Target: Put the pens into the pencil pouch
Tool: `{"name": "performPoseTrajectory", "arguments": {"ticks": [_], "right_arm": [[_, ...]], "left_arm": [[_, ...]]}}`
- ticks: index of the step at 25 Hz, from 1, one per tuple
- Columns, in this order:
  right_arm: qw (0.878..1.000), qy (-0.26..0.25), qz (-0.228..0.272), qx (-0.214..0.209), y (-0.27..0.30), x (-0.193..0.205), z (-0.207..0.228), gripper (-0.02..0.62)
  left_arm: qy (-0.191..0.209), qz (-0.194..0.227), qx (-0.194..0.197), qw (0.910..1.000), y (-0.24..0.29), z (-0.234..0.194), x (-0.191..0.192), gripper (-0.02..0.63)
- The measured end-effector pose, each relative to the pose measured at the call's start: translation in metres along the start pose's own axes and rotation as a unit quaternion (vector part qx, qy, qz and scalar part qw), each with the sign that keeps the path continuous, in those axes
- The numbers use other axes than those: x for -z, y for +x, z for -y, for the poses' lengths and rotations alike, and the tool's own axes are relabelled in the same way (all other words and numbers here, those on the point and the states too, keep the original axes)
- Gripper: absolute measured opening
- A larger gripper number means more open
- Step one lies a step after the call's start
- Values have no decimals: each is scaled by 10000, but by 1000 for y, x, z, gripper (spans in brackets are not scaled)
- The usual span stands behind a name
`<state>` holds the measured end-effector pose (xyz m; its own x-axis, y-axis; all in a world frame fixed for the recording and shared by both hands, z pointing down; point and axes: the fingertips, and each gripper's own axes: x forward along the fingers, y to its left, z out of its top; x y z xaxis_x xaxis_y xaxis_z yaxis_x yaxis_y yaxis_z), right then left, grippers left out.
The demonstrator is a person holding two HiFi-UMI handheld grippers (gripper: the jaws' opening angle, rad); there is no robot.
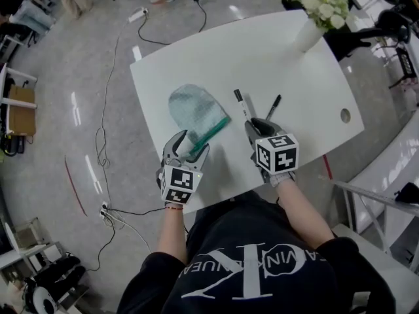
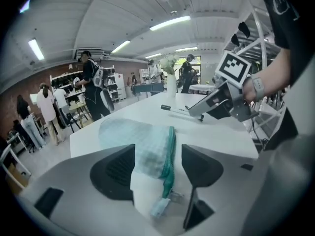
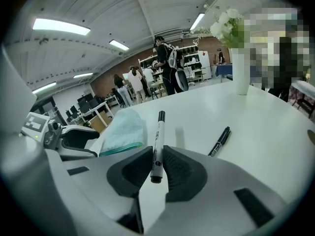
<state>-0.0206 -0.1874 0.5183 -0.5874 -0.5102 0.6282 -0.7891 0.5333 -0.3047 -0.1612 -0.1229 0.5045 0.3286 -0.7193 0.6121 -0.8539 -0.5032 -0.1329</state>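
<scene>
I'm working over a white table [image 1: 262,64], both tools near its closest edge and a vase [image 1: 308,34] of pale flowers well beyond the right one, at the far corner. The pouch [image 1: 193,110] lies flat ahead of the left gripper [image 1: 191,146], its near end reaching back into the gap between the jaws. The green zipper edge runs along the side facing the right-hand jaw, and the zipper pull dangles low in that gap. That tool is released: the jaws stand wide apart, and the right-hand pad is clearly off the fabric. I can't tell whether the left-hand pad brushes it. The right gripper [image 1: 258,126], just beside the left one, is clenched on the white marker [image 3: 158,136]. The pads pinch the marker near its rear end, and the dark-capped tip points straight out ahead of the jaws, off the tabletop. The black pen [image 3: 219,141] lies loose on the table just ahead and to the right of that tool, apart from the marker and untouched.
</scene>
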Motion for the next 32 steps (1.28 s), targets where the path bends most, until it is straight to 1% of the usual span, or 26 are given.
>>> {"name": "performPoseTrajectory", "arguments": {"ticks": [2,4,6,9,13,15,16,18,22,26,32], "right_arm": [[10000,30,11,-19,-8,5,2,77],[10000,75,10,-14,-16,11,5,77],[9999,138,27,21,-24,17,8,77],[9996,255,64,85,-34,24,14,77],[9995,314,60,68,-40,31,16,77],[9995,320,50,30,-41,34,15,77],[9995,319,45,5,-41,35,14,77],[9995,295,37,-69,-41,36,11,77],[9993,131,-13,-352,-40,38,-2,77],[9966,-125,-52,-819,-40,36,-23,77],[9883,-484,-216,-1433,-37,36,-53,77]], "left_arm": [[310,-322,-48,9990,9,2,4,282],[665,-684,-77,9954,18,4,9,281],[902,-905,-45,9918,24,5,12,262],[973,-1140,88,9887,30,6,15,218],[1096,-1311,151,9852,33,7,19,199],[1131,-1308,103,9849,34,8,17,152],[1131,-1292,80,9851,34,8,16,122],[1077,-1235,62,9865,34,9,14,105],[719,-1034,19,9920,30,6,8,67],[371,-799,-87,9961,24,0,0,63],[61,-546,-259,9982,20,-8,-8,54]]}}
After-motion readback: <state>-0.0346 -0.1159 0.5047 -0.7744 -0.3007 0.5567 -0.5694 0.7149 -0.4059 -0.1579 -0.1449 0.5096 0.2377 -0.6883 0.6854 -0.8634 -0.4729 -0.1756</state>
